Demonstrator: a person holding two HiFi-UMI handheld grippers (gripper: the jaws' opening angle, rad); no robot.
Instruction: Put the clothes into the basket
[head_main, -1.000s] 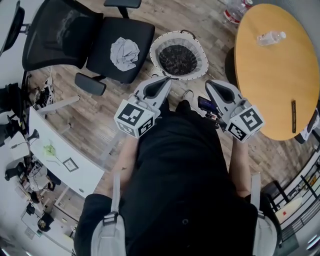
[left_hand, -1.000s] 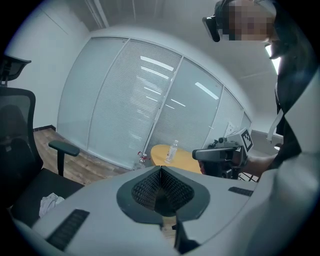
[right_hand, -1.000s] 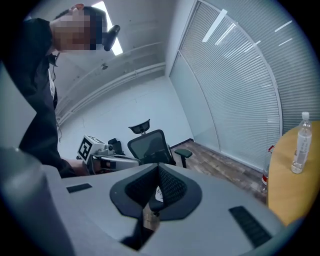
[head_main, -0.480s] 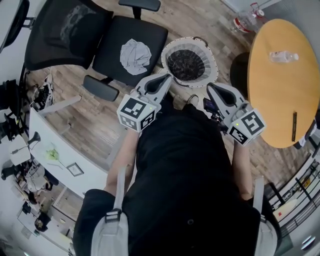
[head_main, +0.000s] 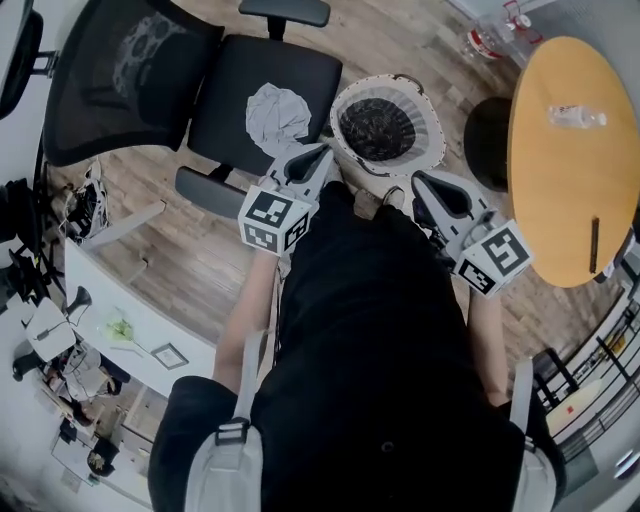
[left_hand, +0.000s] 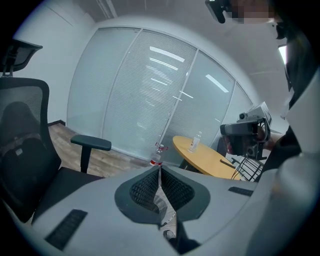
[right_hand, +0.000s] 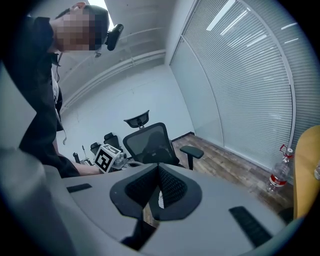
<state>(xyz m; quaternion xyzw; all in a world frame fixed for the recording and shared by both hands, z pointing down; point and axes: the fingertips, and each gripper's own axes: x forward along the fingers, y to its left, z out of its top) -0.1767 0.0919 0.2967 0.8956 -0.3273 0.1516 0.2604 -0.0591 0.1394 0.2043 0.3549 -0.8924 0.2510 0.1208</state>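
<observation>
Grey cloth (head_main: 278, 112) lies crumpled on the black chair seat (head_main: 235, 85), beside the white basket (head_main: 345, 98); left gripper (head_main: 322, 152) and right gripper (head_main: 418, 183) are both pressed together, pinching nothing; their cubes bear black-and-white square markers.

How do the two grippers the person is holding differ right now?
The left gripper points at the edge of the black chair, close to the crumpled grey cloth. The right gripper hangs over the floor, just short of the basket. The left one reaches farther forward than the right. Both have their jaws shut with nothing between them.
</observation>
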